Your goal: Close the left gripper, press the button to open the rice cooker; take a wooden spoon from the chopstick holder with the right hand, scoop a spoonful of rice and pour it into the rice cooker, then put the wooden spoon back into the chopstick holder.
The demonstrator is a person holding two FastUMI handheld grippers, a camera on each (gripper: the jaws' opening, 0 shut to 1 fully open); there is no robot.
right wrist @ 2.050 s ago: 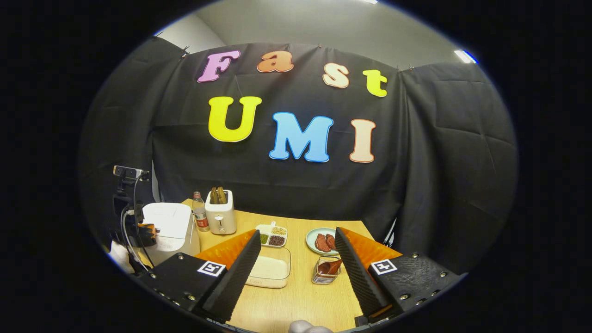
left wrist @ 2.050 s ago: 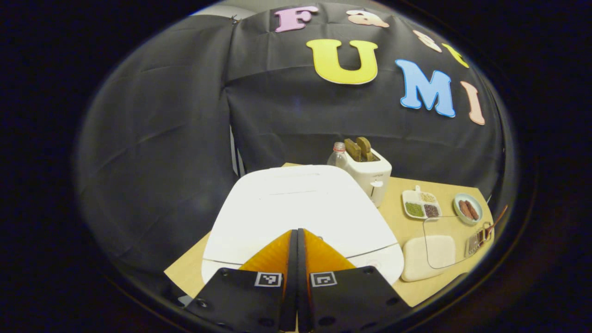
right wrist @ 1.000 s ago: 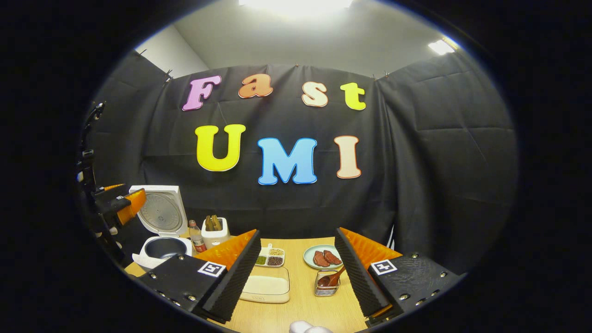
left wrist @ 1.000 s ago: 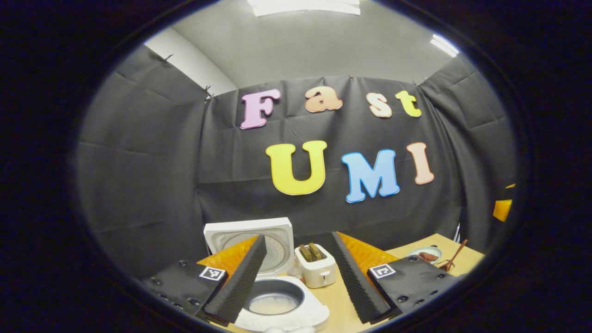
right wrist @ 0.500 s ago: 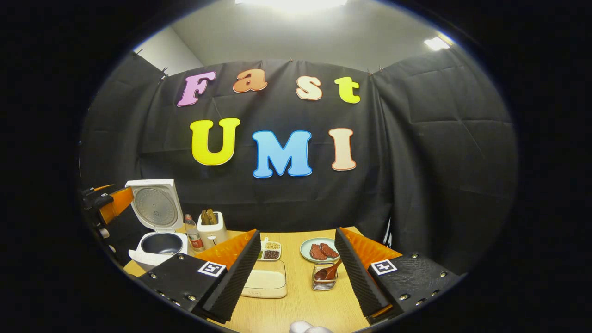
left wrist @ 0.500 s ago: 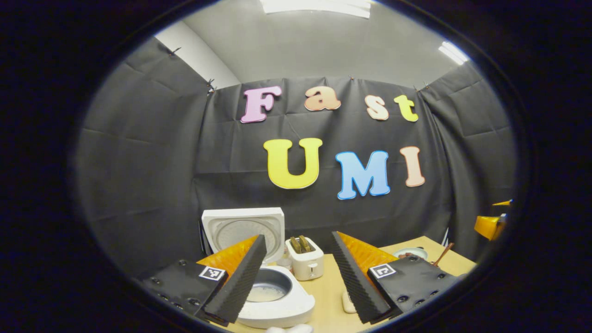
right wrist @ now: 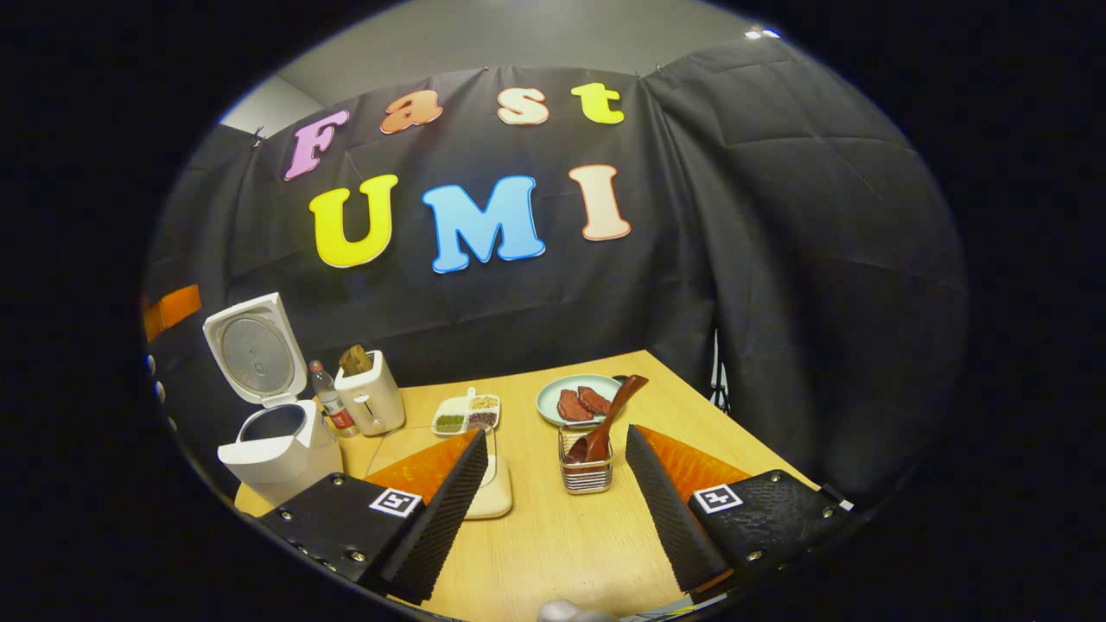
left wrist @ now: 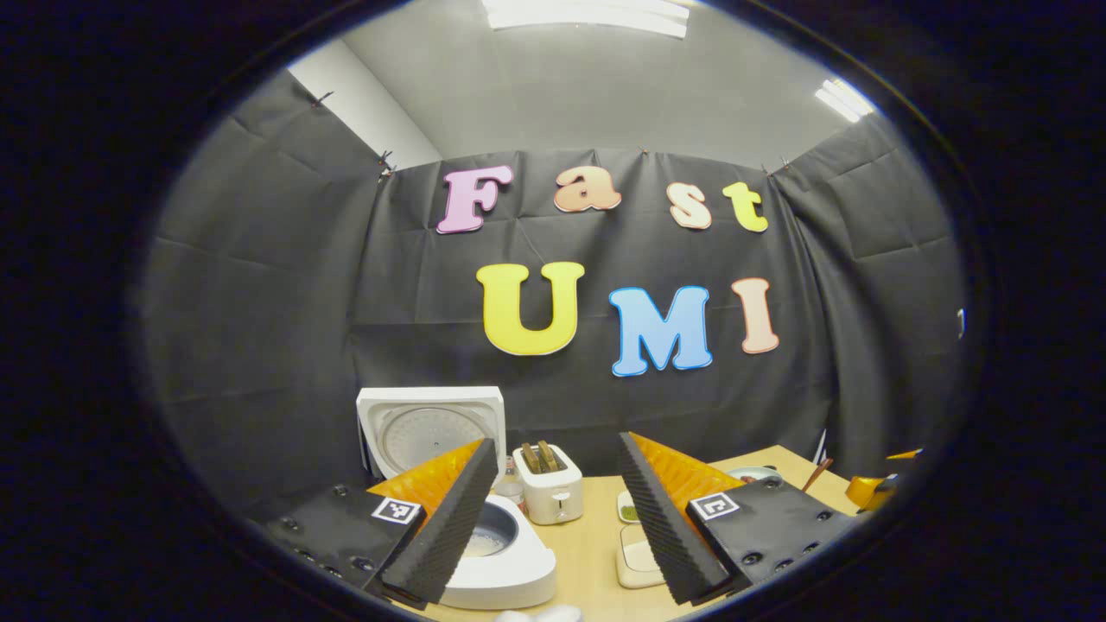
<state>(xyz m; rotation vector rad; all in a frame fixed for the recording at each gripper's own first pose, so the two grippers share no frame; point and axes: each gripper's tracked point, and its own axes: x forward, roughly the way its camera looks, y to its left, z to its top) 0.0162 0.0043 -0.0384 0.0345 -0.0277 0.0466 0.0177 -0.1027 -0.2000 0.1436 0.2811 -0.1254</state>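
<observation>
Both sets of jaws stand apart with nothing between them. From the left gripper view I see my left gripper [left wrist: 557, 518] held back from the rice cooker [left wrist: 497, 553], whose lid [left wrist: 432, 429] is tipped up and standing open, so I judge the button press finished and the spoon pickup the step in hand.

From the right gripper view, my right gripper [right wrist: 553, 505] faces the table [right wrist: 553, 553] with the chopstick holder [right wrist: 587, 471] just ahead and a touch right of the centre line between the fingers. The wooden spoon [right wrist: 609, 419] stands bowl-down in it, and its handle leans up and away toward the right, the tip reaching over the plate of meat [right wrist: 577, 402]. That slanted long axis is what the grab turns on: I reckon the jaws must come in across the handle, above the holder's rim, not along it. The right gripper is clearly the nearer one.

The rice container [right wrist: 484, 492] lies just left of the holder, partly behind my left-hand finger, and the open cooker pot [right wrist: 275, 432] sits well apart at the far left.
</observation>
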